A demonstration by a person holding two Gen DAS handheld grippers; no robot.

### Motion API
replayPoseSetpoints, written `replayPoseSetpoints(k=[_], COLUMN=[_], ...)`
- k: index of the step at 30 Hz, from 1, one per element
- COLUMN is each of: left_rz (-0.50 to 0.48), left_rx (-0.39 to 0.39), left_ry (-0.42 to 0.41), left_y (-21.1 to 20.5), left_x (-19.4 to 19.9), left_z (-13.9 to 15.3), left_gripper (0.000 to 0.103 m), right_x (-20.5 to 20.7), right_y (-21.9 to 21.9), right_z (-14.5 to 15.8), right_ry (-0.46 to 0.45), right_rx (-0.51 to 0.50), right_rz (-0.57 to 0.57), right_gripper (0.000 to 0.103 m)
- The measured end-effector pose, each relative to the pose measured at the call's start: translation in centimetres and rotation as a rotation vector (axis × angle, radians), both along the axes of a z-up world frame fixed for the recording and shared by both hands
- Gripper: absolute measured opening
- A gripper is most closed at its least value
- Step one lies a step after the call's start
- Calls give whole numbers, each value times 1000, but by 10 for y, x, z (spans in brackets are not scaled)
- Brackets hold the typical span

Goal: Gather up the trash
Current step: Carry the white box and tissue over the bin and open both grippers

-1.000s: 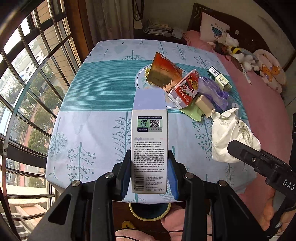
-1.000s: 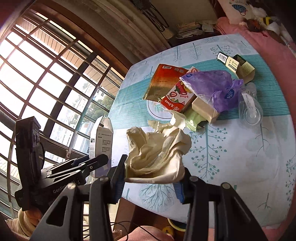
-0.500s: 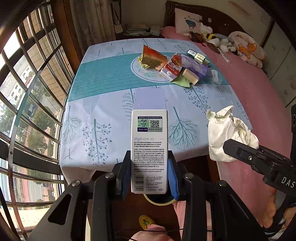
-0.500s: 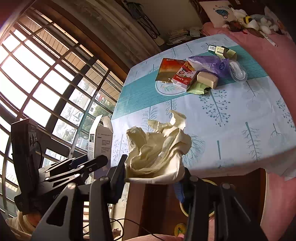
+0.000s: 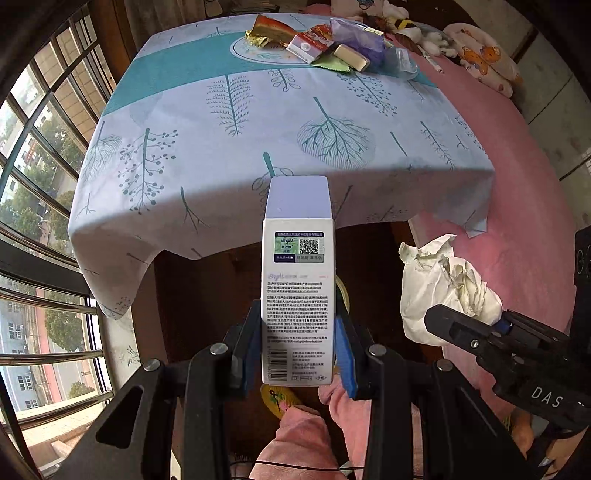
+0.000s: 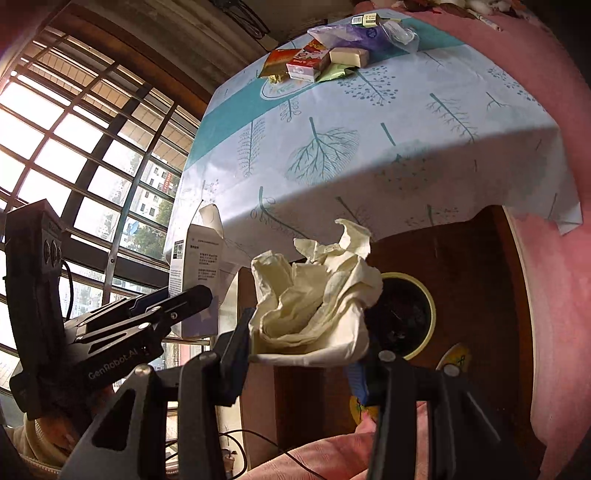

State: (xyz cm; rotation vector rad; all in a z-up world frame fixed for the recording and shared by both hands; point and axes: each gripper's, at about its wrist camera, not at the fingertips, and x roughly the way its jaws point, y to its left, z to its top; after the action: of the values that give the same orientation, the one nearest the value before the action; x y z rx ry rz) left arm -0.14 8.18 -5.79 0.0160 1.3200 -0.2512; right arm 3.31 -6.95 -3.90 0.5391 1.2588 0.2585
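Observation:
My left gripper [image 5: 298,350] is shut on a tall white carton [image 5: 297,288], held upright in front of the table's near edge; it also shows in the right wrist view [image 6: 195,284]. My right gripper [image 6: 306,347] is shut on a crumpled cream paper wad [image 6: 317,302], seen too in the left wrist view [image 5: 439,291]. Below it stands a round bin with a yellow rim [image 6: 410,314] and a dark inside, partly hidden by the wad. More trash lies at the table's far side: a red box [image 5: 312,40], an orange packet [image 5: 271,29], a purple bag [image 5: 354,35].
The table [image 5: 258,129] has a tree-print cloth hanging over its near edge. A barred window [image 5: 40,184] is at left. A pink bed [image 5: 517,166] with soft toys is at right. A yellow slipper [image 6: 452,360] lies by the bin.
Both grippers have drawn back from the table and lowered, each keeping its load. The table's near edge and the bin under it have come into view.

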Motion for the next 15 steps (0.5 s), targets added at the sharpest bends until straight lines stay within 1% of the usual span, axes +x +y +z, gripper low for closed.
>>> replayPoseSetpoints(k=[3,7,9,12,15], left_rz=[-5,3,10,10,7], left_rx=[22,58,60,72,87], left_ry=[36,97,122,152,183], left_y=[-13,-29,-36,-45,-52], left_x=[-9,-12,-11,-6,3], left_z=[-27,-74,-97,-132,-172], left_gripper=[34,34,34,34,34], right_x=[-11,-22,-24,-22,-16], right_y=[-11,-27,-33,-35,-31], right_z=[-32,-87,-114,-152,-190], right_ry=[55,154,194,231,241], right_rx=[2,21,19,6,-18], right_rz=[-20,-54,-53,-30,0], right_gripper=[44,44,44,44,44])
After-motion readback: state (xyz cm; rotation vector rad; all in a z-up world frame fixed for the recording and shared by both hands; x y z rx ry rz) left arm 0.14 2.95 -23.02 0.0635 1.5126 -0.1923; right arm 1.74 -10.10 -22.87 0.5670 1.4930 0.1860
